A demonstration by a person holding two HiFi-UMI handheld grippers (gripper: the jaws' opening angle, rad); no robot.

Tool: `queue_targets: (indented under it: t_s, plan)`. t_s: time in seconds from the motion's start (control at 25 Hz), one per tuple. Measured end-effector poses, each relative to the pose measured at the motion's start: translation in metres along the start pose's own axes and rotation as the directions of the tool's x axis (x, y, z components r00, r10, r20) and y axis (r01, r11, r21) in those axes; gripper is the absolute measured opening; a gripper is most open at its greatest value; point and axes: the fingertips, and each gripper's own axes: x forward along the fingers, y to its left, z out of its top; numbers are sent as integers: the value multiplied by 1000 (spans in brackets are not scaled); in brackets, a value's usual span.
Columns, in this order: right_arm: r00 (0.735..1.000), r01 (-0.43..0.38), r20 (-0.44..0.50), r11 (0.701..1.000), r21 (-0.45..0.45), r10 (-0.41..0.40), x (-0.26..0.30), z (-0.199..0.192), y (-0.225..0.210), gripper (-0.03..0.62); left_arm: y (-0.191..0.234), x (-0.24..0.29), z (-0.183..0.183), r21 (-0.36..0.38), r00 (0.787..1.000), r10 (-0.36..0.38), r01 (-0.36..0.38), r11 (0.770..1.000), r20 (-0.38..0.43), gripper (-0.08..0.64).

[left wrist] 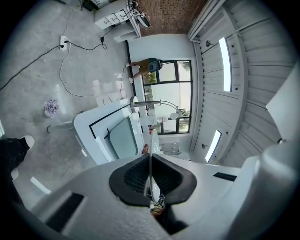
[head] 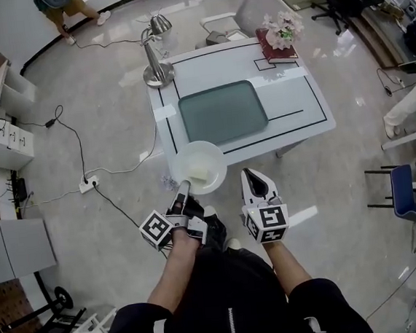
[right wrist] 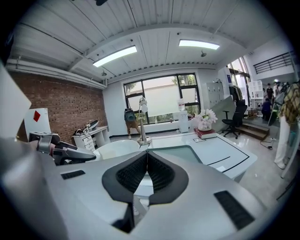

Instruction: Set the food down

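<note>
A white plate (head: 198, 167) carrying a pale piece of food (head: 198, 173) hangs over the near edge of the white table (head: 289, 96). My left gripper (head: 183, 191) is shut on the plate's near rim. In the left gripper view that rim (left wrist: 150, 154) runs edge-on between the pads of the left gripper (left wrist: 150, 180). My right gripper (head: 253, 177) hovers just right of the plate, short of the table edge. Its jaws are shut with nothing between them, as seen on the right gripper (right wrist: 146, 157). The plate (right wrist: 115, 149) also shows at the left of that view.
A grey-green tray (head: 222, 112) lies in the middle of the table. A desk lamp (head: 155, 50) stands at its far left corner, and a book with flowers (head: 278, 38) at the far right. A grey chair (head: 252, 11) stands behind, a blue chair (head: 412, 197) at right, cables (head: 87, 185) on the floor at left.
</note>
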Motion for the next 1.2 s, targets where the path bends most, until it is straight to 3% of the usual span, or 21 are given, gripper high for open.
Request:
queue_targets:
  t_s: [0.64,1.2]
  plan:
    - [997,33,-65,999,-25,-35,79,13,16,9,13,55,80,-31,1000,26,-27,999,-11,12]
    - [996,-25,-89,999,-32,22,112,17,18,9,19,65,125,-35,994,43,-40,999,96,12]
